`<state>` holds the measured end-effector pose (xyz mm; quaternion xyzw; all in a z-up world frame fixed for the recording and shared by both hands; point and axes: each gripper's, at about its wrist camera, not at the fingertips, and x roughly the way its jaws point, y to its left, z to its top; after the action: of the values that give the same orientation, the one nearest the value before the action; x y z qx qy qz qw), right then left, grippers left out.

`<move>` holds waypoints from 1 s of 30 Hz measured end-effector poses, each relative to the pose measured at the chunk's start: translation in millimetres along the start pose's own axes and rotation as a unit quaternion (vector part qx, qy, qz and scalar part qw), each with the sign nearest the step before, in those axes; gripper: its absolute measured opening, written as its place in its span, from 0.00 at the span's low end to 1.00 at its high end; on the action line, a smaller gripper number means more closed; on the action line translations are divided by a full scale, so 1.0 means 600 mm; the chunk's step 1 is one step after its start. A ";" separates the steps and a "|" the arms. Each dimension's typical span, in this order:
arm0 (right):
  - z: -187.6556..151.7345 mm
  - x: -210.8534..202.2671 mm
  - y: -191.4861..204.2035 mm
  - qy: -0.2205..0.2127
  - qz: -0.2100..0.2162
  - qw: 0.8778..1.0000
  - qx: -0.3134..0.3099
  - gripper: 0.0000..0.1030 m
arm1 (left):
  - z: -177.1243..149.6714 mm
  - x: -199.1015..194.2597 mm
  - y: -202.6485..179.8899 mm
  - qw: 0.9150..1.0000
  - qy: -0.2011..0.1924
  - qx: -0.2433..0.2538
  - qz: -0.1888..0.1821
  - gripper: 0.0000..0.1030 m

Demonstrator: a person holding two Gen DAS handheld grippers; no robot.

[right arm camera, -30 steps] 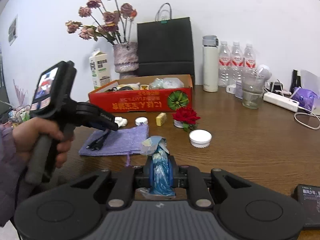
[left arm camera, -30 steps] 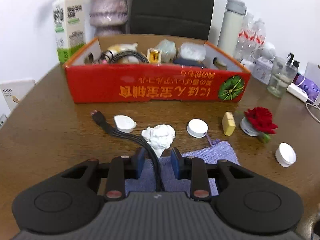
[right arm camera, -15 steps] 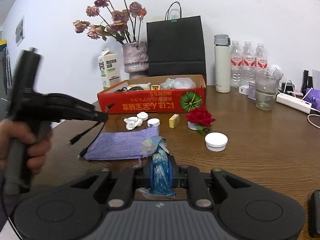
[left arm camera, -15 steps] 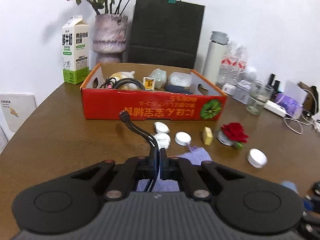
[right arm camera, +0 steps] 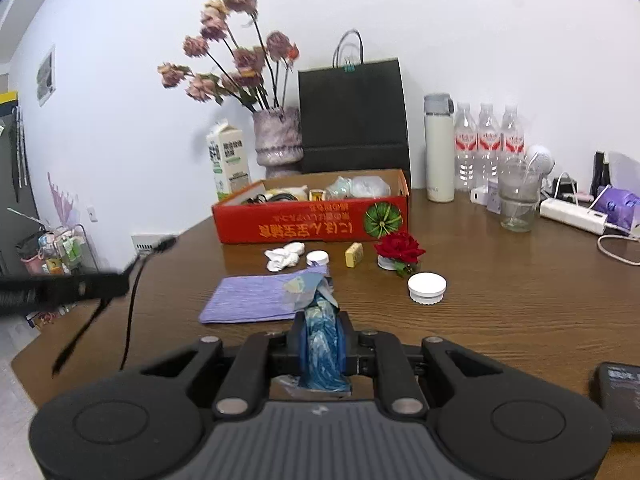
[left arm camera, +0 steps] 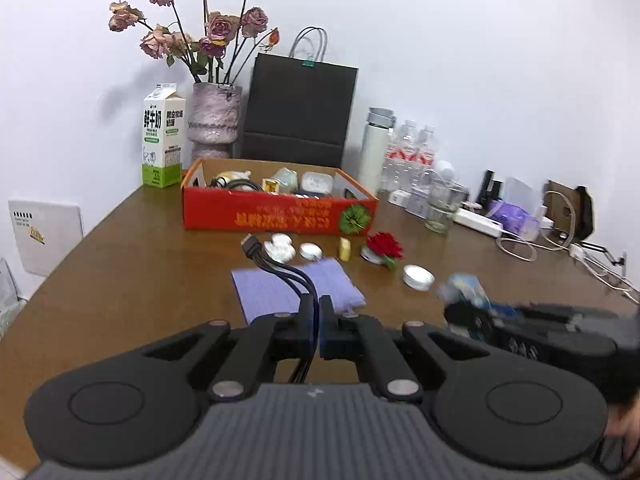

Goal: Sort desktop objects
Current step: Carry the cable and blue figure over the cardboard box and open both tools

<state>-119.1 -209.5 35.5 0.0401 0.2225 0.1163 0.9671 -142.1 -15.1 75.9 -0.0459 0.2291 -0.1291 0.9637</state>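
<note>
My left gripper (left arm camera: 319,305) is shut on a black multi-plug cable (left arm camera: 276,266), held up off the table; its plug end points toward the red cardboard box (left arm camera: 276,216). In the right wrist view the same cable (right arm camera: 134,280) dangles blurred at the left. My right gripper (right arm camera: 322,320) is shut on a crumpled blue plastic wrapper (right arm camera: 320,344) over the near table. A purple cloth (right arm camera: 256,298) lies flat ahead. Beyond it sit a crumpled white tissue (right arm camera: 282,258), a small white lid (right arm camera: 317,258), a yellow block (right arm camera: 354,254), a red rose (right arm camera: 400,249) and a white cap (right arm camera: 427,286).
The red box (right arm camera: 312,224) holds several items. Behind it stand a milk carton (left arm camera: 163,146), a vase of dried flowers (left arm camera: 214,120), a black paper bag (left arm camera: 300,110), a white flask (right arm camera: 439,152) and water bottles. A glass (right arm camera: 517,196), power strip and cables crowd the right; a phone (right arm camera: 620,398) lies near.
My left gripper shut on the black cable, lifted it off the purple cloth and pulled back and up from the box. The right gripper kept its grip on the blue wrapper, shifting slightly.
</note>
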 end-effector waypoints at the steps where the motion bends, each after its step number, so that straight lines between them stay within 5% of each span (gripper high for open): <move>1: -0.002 -0.014 0.005 -0.003 0.000 1.000 -0.003 0.13 | -0.010 -0.018 -0.007 1.000 -0.002 0.003 -0.003 0.03; 9: -0.029 -0.125 0.065 -0.018 0.014 0.999 -0.036 0.13 | -0.068 -0.115 -0.050 0.999 -0.018 0.042 -0.022 0.03; 18: -0.013 -0.132 0.074 -0.034 0.008 0.999 -0.037 0.13 | -0.050 -0.101 -0.031 0.999 -0.032 0.013 -0.027 0.03; 23: 0.049 -0.081 0.040 -0.043 0.036 0.998 -0.005 0.13 | 0.031 -0.045 -0.001 0.997 -0.052 -0.005 -0.049 0.03; 30: 0.199 0.054 -0.007 -0.058 0.032 0.998 -0.014 0.13 | 0.227 0.098 0.019 0.994 -0.086 0.031 -0.052 0.03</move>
<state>-37.7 -209.0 128.4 0.0402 0.1629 0.1474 0.9747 -27.2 -16.1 170.3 -0.0387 0.1388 -0.1815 0.9728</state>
